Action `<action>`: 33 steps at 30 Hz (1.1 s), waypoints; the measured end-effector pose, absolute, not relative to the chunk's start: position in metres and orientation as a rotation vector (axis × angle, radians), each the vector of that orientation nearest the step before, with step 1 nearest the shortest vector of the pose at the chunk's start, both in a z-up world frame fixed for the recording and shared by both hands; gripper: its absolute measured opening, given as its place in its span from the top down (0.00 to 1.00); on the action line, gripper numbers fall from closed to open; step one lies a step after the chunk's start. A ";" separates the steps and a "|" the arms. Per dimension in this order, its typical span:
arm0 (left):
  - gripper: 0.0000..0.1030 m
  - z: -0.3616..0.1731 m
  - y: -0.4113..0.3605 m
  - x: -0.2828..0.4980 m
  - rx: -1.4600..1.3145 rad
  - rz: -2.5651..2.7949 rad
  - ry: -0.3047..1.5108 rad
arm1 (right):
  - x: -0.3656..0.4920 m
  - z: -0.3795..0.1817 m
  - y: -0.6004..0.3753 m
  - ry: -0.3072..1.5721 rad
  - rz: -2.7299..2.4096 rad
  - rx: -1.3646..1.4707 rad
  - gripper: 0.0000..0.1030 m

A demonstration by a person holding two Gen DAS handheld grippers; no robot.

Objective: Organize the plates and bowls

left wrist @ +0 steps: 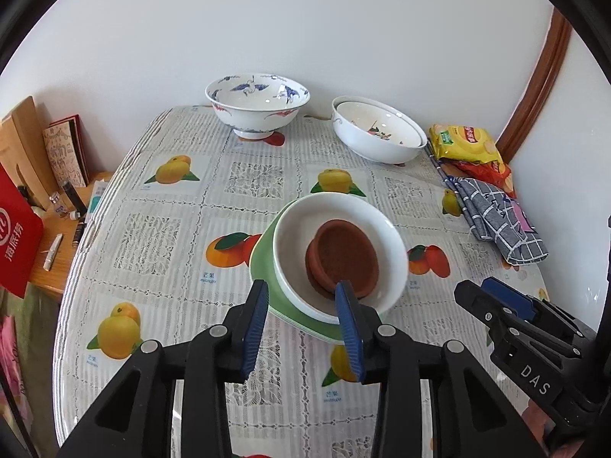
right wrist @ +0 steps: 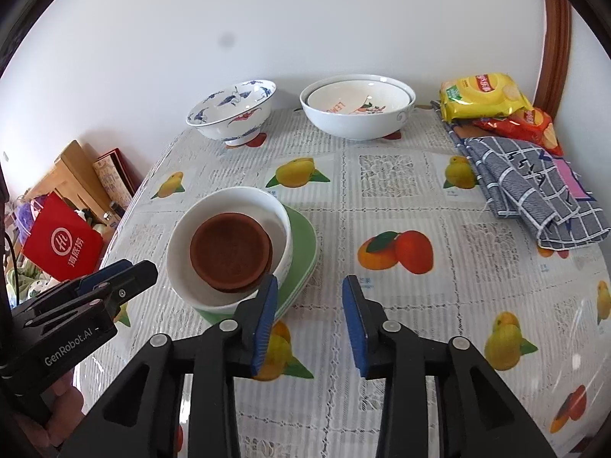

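A stack sits mid-table: green plates (left wrist: 263,267) (right wrist: 301,244) at the bottom, a white bowl (left wrist: 290,236) (right wrist: 275,210) on them, brown saucers (left wrist: 343,255) (right wrist: 229,255) inside the bowl. My left gripper (left wrist: 303,316) is open, its fingers straddling the stack's near rim; it also shows at the left of the right wrist view (right wrist: 126,271). My right gripper (right wrist: 309,316) is open and empty, just right of the stack; in the left wrist view (left wrist: 496,297) it sits at the right. A blue-patterned bowl (left wrist: 257,105) (right wrist: 233,110) and nested white bowls (left wrist: 378,129) (right wrist: 357,108) stand at the back.
Snack packets (left wrist: 469,145) (right wrist: 485,95) and a folded checked cloth (left wrist: 496,221) (right wrist: 534,191) lie at the table's right side. A low side table with a red bag (left wrist: 15,240) (right wrist: 65,244), boxes and small items stands left of the table. The wall is close behind.
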State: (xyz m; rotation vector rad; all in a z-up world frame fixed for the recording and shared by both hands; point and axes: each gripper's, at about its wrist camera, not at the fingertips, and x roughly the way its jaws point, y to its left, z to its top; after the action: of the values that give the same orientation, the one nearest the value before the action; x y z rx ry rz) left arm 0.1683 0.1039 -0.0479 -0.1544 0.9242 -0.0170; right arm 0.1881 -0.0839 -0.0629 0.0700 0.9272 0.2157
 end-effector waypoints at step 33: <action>0.13 0.013 0.009 0.000 -0.065 -0.030 0.713 | -0.005 0.005 -0.189 0.705 -0.020 0.039 0.10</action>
State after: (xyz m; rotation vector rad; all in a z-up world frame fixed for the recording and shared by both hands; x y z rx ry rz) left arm -0.0004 0.0087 0.0133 -0.0652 0.7129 -0.0297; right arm -0.0051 -0.1894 0.0051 0.0394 0.7054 -0.0200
